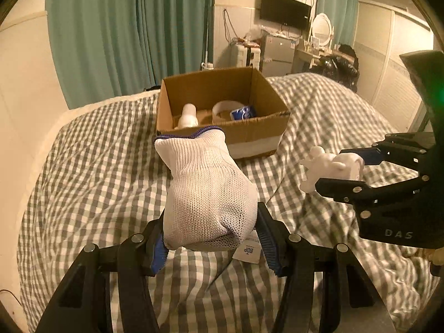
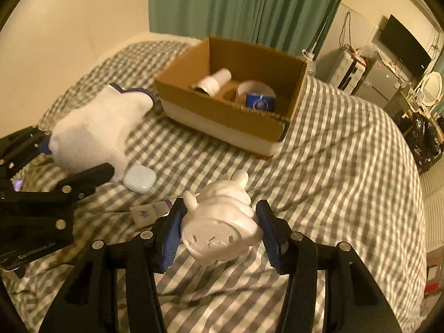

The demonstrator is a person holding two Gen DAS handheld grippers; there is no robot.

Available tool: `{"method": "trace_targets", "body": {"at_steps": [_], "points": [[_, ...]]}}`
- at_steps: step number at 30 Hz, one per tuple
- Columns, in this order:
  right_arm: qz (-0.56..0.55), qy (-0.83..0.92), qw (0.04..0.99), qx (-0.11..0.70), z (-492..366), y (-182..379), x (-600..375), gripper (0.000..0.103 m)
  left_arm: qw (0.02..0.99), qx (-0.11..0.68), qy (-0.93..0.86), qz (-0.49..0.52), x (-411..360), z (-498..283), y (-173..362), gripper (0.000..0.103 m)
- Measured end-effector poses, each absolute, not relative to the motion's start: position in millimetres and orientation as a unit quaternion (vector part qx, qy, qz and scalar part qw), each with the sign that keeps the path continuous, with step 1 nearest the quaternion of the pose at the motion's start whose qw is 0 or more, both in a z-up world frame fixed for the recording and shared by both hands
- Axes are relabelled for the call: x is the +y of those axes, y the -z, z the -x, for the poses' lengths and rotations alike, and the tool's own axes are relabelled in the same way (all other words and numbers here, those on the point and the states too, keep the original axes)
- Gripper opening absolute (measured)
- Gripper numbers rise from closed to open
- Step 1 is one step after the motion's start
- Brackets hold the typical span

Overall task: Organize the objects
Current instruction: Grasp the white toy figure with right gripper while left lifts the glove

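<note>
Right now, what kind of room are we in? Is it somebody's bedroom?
Most likely a bedroom, yes. A bed with a checked cover fills most of the view, green curtains hang behind it, and a dressing table with a round mirror stands near a wall-mounted TV.

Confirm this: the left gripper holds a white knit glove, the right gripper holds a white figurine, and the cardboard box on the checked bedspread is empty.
Not empty. The cardboard box holds a white bottle, a white ring-shaped container and a blue-printed item, as the right wrist view shows. The rest stands: left gripper on the glove, right gripper on the figurine.
</note>
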State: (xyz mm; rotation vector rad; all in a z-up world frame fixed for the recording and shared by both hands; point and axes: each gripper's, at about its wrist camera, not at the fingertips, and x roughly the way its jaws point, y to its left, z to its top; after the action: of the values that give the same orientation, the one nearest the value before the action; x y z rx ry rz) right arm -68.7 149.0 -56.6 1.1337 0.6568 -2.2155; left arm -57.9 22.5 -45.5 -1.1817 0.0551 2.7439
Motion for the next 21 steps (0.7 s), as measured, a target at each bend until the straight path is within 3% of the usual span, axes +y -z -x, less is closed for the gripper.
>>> {"method": "trace_targets", "body": {"at_steps": [11, 21], "points": [[-0.377, 0.847, 0.297, 0.228, 54.4, -18.2, 137.6, 0.051, 0.111, 0.03, -0.916, 0.384, 6.6, 68.2, -14.3, 0.057], [-0.343, 0.868, 0.304, 0.19, 108.4, -68.6, 111.7, 0.051, 0.098, 0.047, -0.927, 0.359, -6.7, 141.2, -52.8, 0.057]]}}
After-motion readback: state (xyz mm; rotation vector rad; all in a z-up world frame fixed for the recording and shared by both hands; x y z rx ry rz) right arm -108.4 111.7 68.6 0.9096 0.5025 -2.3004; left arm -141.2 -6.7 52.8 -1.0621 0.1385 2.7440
